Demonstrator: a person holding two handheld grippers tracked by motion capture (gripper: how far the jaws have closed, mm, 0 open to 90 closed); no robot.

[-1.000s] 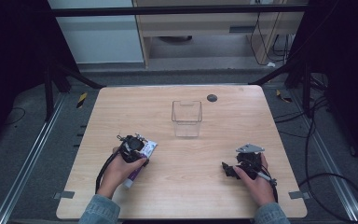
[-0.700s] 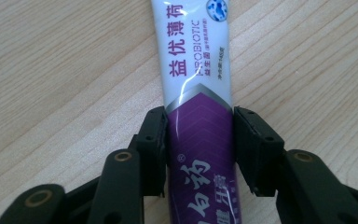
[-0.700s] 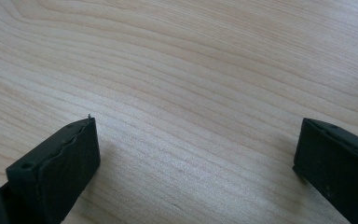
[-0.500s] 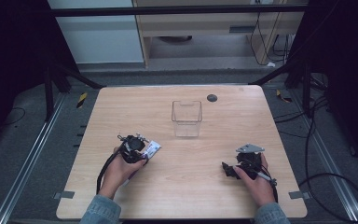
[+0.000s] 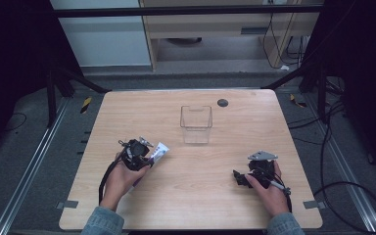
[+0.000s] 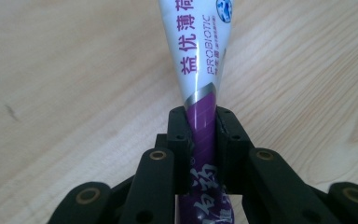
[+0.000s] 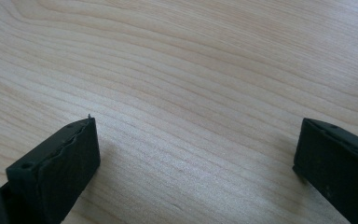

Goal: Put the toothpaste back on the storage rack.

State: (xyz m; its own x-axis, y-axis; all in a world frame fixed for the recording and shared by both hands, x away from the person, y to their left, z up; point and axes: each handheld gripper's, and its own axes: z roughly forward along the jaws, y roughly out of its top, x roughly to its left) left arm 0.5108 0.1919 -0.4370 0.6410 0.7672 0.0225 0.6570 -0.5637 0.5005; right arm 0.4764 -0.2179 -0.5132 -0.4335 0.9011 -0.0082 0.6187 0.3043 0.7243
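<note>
Toothpaste tube [image 6: 200,70] is pinched in my left gripper [image 6: 200,140], jaws pressed onto its purple lower part, white printed end sticking out ahead over bare wood. In the high view the tube [image 5: 158,152] sits at about 8 o'clock from the clear box [image 5: 196,124], pointing roughly toward 2 o'clock at it. Compared with a second ago, the left gripper [image 5: 138,148] has crept up and toward the box, and the tube's tail no longer trails down beside my hand; I judge it is lifted or nearly so, probably headed for the box. My right gripper [image 5: 247,177] has not moved, resting at 4 o'clock of the box, its jaws spread wide over the table [image 7: 205,70], holding nothing.
</note>
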